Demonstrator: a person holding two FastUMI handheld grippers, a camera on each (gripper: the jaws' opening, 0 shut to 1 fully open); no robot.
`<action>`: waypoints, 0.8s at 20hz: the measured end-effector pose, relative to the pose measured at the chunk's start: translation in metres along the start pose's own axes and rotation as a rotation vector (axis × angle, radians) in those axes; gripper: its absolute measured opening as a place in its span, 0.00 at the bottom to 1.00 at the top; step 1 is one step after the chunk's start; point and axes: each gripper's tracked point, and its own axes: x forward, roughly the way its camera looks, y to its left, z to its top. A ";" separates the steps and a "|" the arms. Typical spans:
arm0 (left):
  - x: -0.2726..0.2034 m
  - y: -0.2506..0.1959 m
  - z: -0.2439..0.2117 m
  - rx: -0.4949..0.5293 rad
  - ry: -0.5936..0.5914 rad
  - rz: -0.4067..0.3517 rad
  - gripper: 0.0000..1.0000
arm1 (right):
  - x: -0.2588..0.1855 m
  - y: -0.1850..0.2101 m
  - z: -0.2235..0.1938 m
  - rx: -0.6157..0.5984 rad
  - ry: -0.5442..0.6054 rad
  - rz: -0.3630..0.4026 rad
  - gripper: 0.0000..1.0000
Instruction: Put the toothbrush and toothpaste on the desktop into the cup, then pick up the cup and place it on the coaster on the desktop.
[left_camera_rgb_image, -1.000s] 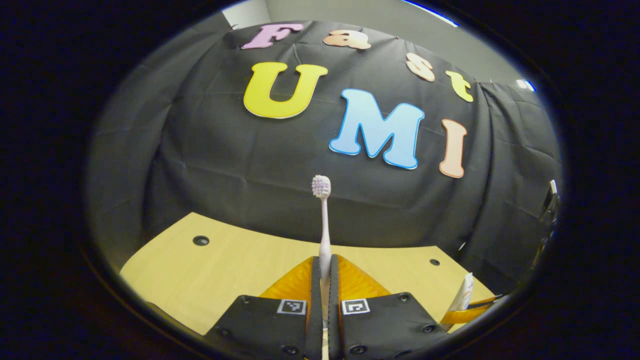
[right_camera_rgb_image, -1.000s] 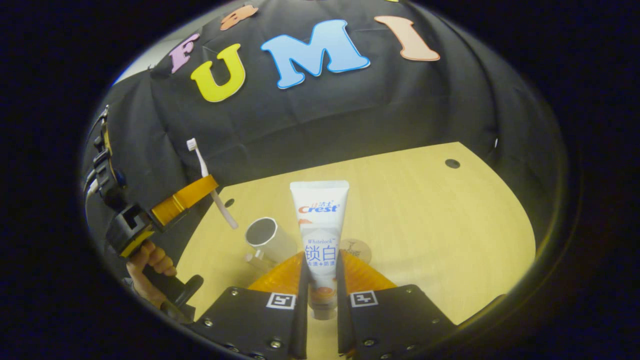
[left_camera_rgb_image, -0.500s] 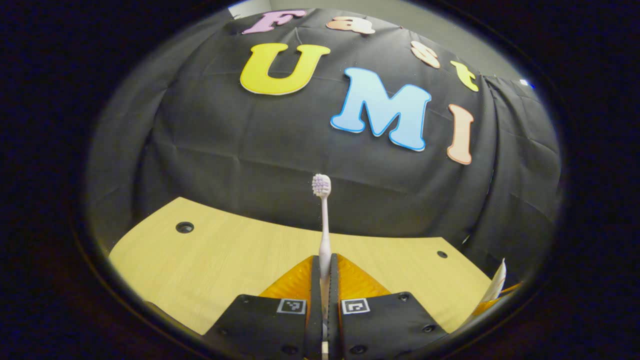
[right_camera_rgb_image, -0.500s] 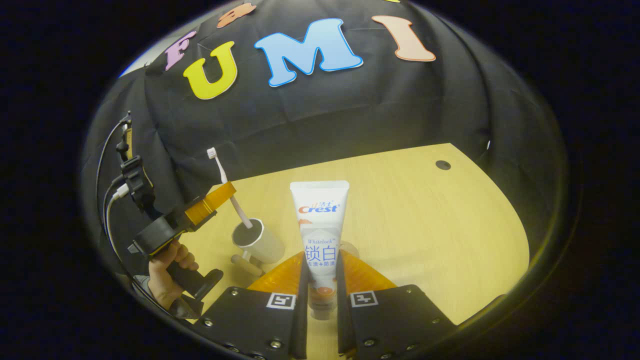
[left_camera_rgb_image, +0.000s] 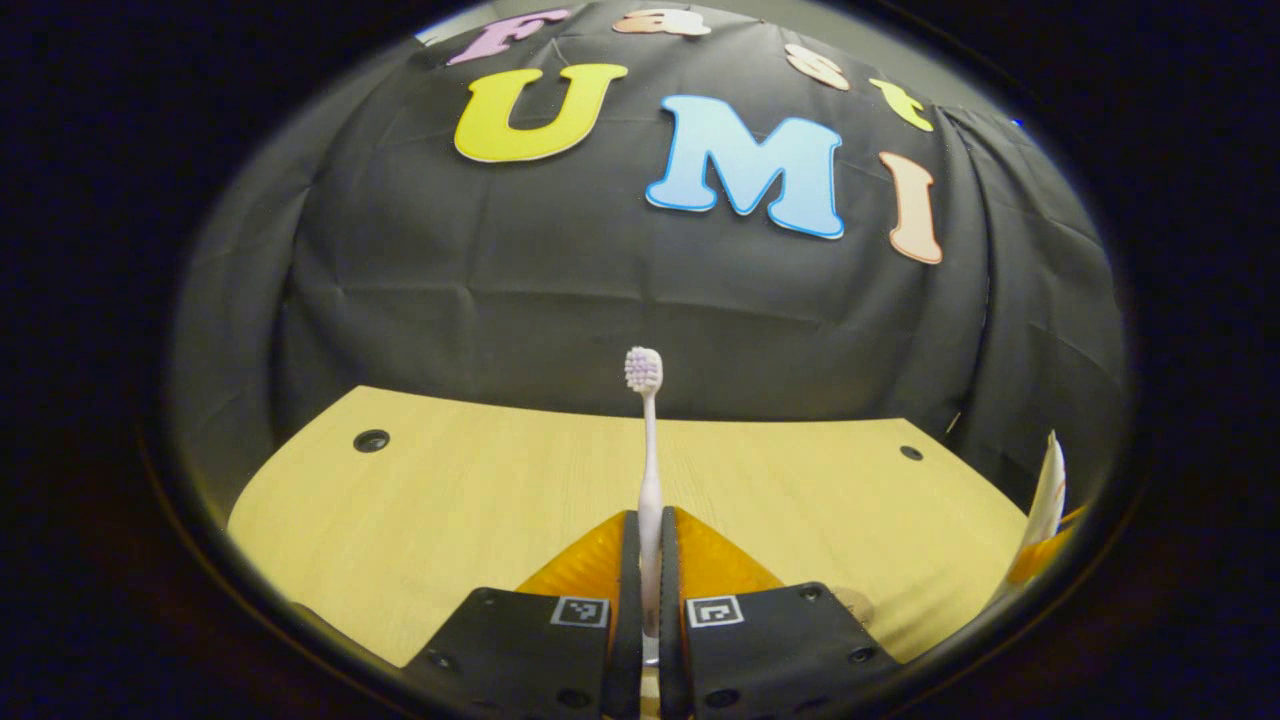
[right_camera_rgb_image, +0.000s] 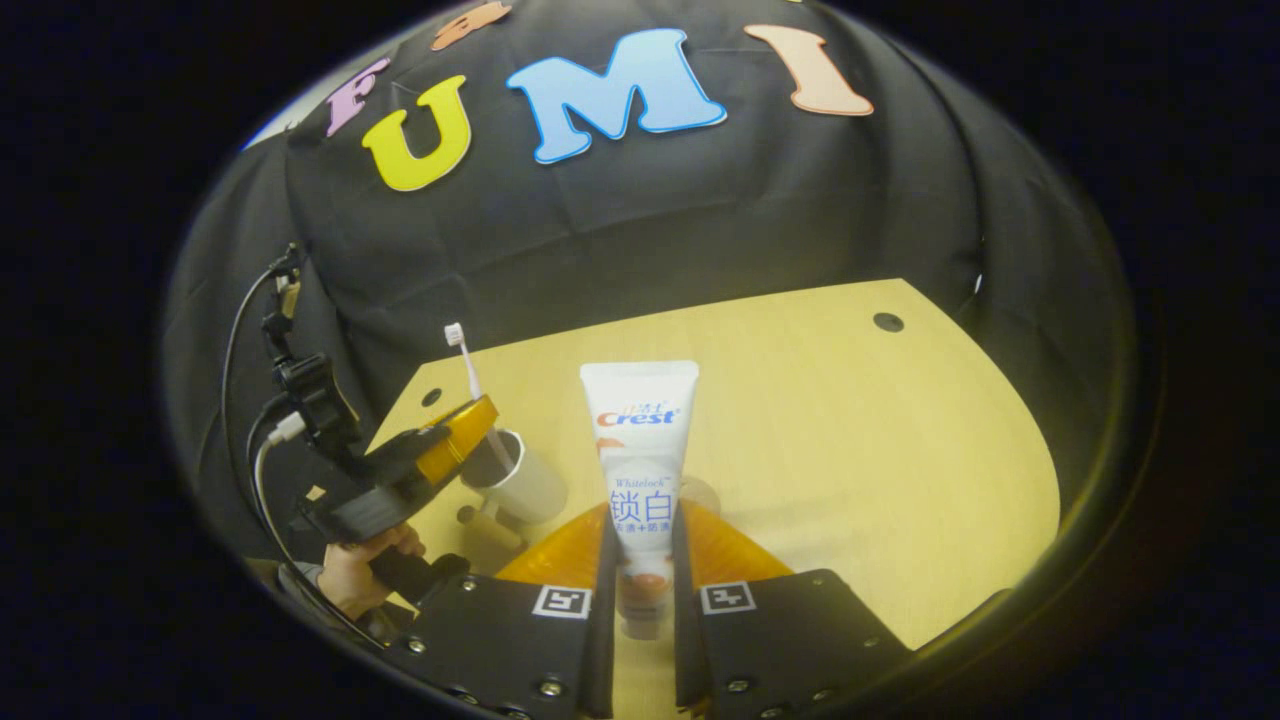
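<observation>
Toothbrush (left_camera_rgb_image: 648, 470) stands straight up between the left gripper's (left_camera_rgb_image: 648, 560) fingers (left_camera_rgb_image: 628, 580), which are nearly closed and press on the lower handle from both sides; the bristle head sits high above the tips against the black cloth. In the right gripper view the same brush (right_camera_rgb_image: 466, 365) rises from the left gripper (right_camera_rgb_image: 455, 452), and its lower end runs down to the mouth of the cup (right_camera_rgb_image: 518, 482), though whether the tip is inside the rim or just above it is hard to tell. A hand (right_camera_rgb_image: 360, 570) grips that gripper's handle at the lower left.

Toothpaste tube (right_camera_rgb_image: 636, 470) is clamped between the right gripper's (right_camera_rgb_image: 640, 580) fingers (right_camera_rgb_image: 602, 590), narrowly spaced, pinching the tube near its cap end, with the flat crimped end pointing away over the light wooden surface (right_camera_rgb_image: 850, 450). In the left gripper view the tube's edge (left_camera_rgb_image: 1046, 490) shows at the far right.

The cup stands upright on the surface, a short wooden handle sticking out at its base. Just beside it, partly hidden behind the tube, a round coaster (right_camera_rgb_image: 700, 493) lies flat.

Count: one toothbrush, one toothpaste tube, one cup, one coaster, two grippers.
</observation>
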 end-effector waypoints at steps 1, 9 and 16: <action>0.000 0.000 -0.004 0.002 0.007 0.004 0.14 | 0.000 0.000 0.000 0.002 0.003 0.000 0.25; -0.009 -0.005 -0.010 0.000 0.054 -0.016 0.51 | 0.002 0.001 0.000 0.007 0.011 0.009 0.24; -0.043 0.004 0.006 0.016 0.036 0.005 0.89 | 0.002 0.004 0.001 -0.024 -0.034 0.082 0.24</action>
